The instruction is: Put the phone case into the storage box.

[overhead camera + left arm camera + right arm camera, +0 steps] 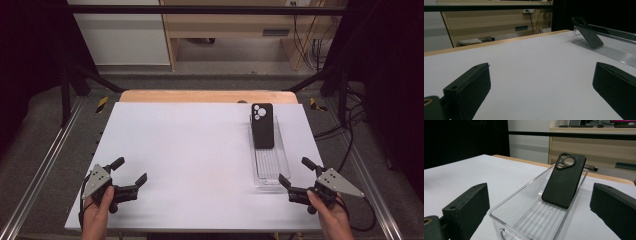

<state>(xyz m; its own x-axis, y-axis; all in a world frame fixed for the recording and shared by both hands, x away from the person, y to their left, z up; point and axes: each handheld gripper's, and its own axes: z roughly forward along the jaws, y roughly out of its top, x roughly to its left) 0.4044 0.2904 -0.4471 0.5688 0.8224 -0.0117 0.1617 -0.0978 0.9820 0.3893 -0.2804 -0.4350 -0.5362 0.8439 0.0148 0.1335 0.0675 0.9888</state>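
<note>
Phone case (564,182) leans tilted against the far end of the clear tray (524,195) on the bench (190,150), so the right tongs (297,176), released like the left tongs (131,171), should reach over the rim and pinch its long edges squarely

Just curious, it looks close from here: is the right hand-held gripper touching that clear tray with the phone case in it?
Apart. The high view shows white table between the right hand-held gripper and the clear tray.
</note>
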